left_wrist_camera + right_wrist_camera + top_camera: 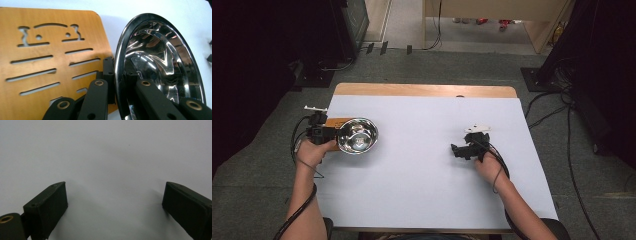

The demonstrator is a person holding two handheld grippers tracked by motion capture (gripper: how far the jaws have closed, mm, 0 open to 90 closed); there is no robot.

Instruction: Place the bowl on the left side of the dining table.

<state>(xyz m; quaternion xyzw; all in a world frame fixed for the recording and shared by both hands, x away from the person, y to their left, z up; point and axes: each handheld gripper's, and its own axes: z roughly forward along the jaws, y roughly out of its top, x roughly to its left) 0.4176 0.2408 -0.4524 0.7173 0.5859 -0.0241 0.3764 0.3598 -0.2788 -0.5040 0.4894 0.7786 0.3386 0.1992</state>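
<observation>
Left gripper (333, 135): you clamp the steel bowl (357, 135) by its 9 o'clock rim.
Right gripper (457, 150): jaws wide apart, nothing held, at 3 o'clock.
Nearby: slotted wooden board (50, 50) just beside the bowl.
Surface: white sheet (422, 170) on the wooden table (422, 90); grey carpet around.

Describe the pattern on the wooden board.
Cut-out slots in two columns on the wooden board; left gripper view.

In the left gripper view, the steel bowl (160, 62) is cut off at the bottom edge, and the near right corner of the wooden board (50, 62) is hidden behind the jaws. The board's left side is cropped.
</observation>
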